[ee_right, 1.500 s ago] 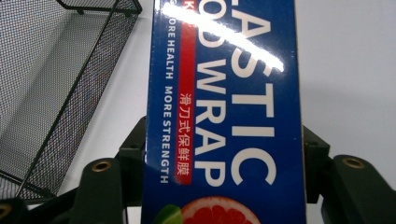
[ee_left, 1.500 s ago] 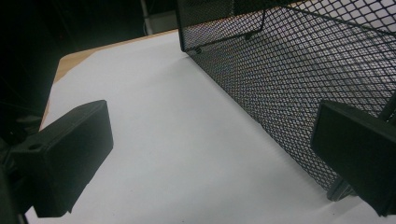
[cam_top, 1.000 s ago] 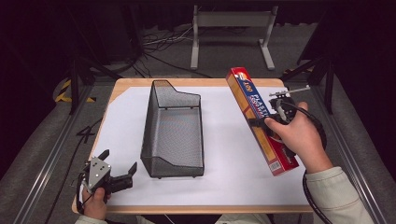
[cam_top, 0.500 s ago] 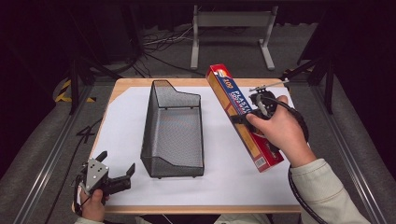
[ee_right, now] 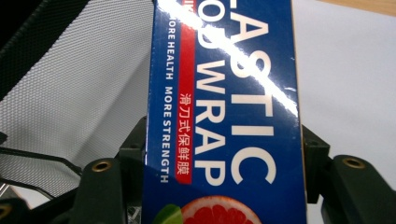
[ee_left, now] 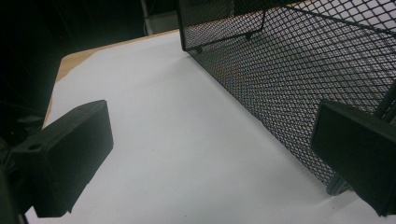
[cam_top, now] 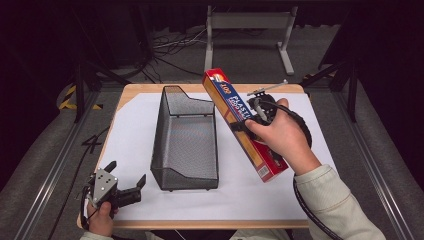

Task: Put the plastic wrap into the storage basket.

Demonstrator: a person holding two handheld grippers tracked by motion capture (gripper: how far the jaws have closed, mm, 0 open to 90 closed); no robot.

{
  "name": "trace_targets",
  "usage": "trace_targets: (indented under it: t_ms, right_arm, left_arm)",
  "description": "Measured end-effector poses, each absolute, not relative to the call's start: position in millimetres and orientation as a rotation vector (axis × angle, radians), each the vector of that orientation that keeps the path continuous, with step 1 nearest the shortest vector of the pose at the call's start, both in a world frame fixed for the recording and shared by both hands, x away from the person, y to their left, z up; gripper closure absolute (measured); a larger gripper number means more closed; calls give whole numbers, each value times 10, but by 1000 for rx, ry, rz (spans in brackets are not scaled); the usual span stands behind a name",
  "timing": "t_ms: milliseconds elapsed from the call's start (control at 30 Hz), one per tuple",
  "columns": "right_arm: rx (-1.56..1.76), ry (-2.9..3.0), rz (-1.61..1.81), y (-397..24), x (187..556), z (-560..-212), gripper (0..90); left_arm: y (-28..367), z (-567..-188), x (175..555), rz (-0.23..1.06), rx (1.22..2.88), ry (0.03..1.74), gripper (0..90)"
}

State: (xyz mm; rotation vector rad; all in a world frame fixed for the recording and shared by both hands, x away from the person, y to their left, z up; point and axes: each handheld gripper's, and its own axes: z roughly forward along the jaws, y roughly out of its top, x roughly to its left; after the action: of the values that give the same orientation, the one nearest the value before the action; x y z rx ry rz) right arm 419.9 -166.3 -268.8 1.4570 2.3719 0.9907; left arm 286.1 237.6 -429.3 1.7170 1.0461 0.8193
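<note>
A long plastic wrap box (cam_top: 243, 123), red, orange and blue, hangs tilted above the table just right of a black wire mesh basket (cam_top: 186, 139). My right gripper (cam_top: 246, 123) is shut on the box's middle. In the right gripper view the blue face of the box (ee_right: 224, 112) sits clamped between both jaws, with the basket mesh (ee_right: 74, 93) behind on the left. My left gripper (cam_top: 126, 181) rests open near the table's front left corner. In the left gripper view its jaws stand wide apart on the white sheet, with the basket's wall (ee_left: 299, 84) at the right.
The table (cam_top: 135, 90) is wooden with a white sheet (cam_top: 130, 135) over it. Black cables trail from both grippers. A metal stand (cam_top: 247, 22) and floor cables lie beyond the far edge. Dark rails run along both sides.
My right gripper has carried the plastic wrap box leftward and up, from the table's right side to beside the basket. The left gripper has stayed where it was, open.
</note>
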Motion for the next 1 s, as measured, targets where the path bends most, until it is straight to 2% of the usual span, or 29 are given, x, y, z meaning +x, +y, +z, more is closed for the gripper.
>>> trace_targets:
  t_ms: [600, 1000]
  right_arm:
    - [1460, 2404, 994, -1191, 4311, -2681, 394]
    - [1450, 2435, 905, -804, 4312, -2886, 393]
  left_arm:
    - [2392, -4299, 2866, 816, 1718, 1043, 0]
    - [2403, -4297, 2865, 817, 1714, 1044, 0]
